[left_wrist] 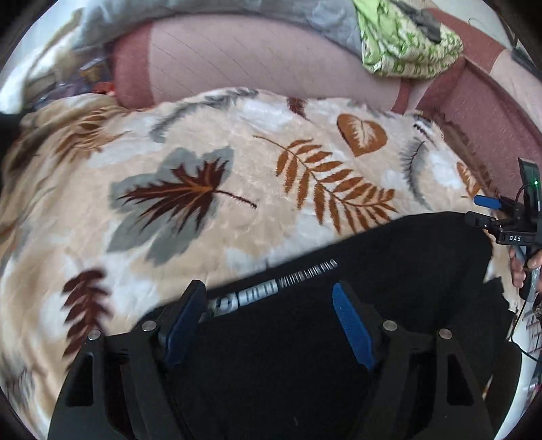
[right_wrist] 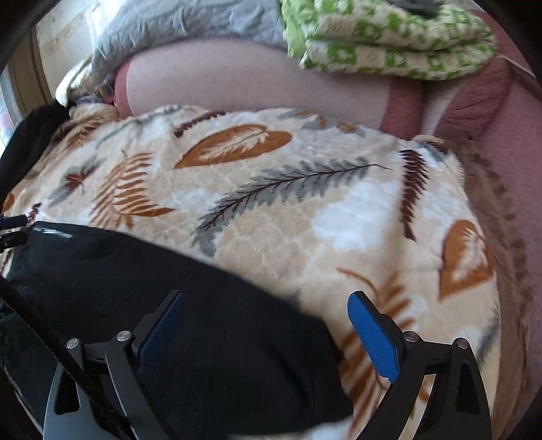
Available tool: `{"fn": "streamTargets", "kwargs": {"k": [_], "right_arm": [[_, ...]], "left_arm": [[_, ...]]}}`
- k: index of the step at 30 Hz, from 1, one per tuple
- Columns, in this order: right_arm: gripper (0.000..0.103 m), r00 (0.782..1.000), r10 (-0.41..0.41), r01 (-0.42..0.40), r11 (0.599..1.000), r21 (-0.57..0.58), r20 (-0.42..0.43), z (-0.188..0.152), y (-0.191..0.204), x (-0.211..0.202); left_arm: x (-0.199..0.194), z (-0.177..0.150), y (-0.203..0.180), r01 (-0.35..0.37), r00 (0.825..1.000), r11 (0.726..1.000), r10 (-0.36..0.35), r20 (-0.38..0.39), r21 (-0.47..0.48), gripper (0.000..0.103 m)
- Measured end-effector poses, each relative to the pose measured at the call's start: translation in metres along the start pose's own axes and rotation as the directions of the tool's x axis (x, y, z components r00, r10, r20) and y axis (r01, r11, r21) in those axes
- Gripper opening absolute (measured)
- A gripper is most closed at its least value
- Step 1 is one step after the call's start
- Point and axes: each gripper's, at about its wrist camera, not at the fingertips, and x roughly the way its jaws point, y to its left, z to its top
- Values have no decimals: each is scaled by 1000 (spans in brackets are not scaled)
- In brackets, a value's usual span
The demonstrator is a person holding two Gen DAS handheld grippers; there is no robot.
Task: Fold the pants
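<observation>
Black pants [left_wrist: 389, 270] lie flat on a cream leaf-print blanket [left_wrist: 203, 203], with a silver printed strip near their far edge. My left gripper [left_wrist: 269, 294] is open, its blue-padded jaws spread above the pants, holding nothing. In the right wrist view the pants [right_wrist: 152, 287] lie at the lower left on the blanket [right_wrist: 338, 220]. My right gripper [right_wrist: 266, 306] is open and empty, one finger over the black fabric, the other over the blanket. The right gripper also shows at the right edge of the left wrist view [left_wrist: 487, 203].
A pink sofa backrest [left_wrist: 254, 61] runs behind the blanket. A grey cloth [left_wrist: 237, 10] and a green-and-white patterned cloth [left_wrist: 406, 44] lie on top of it. A cable [right_wrist: 50, 338] crosses the lower left of the right wrist view.
</observation>
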Motion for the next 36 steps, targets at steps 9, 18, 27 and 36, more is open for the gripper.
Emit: {"fn": "streamTargets", "kwargs": {"k": [9,18,27,36], "right_arm": [[97,983,171,-174,984,-32,-73,17,8,55],[63,984,156,-167,974,-151,-83,12,41,62],[6,978,188,-198,973,-120,-86,2,43,32],[6,966,257,-255,966,-50,40,-39,52,-52]], "left_arm": [[42,20,7,78,993,988,-65,-96,135,78],[35,3,-33,63,987,938,-8,-160,340,22],[-7,-9,-47,13,999,953,-2,-39,301,13],[-104,-75,-71,-3,991,963,-33,132,269,12]]}}
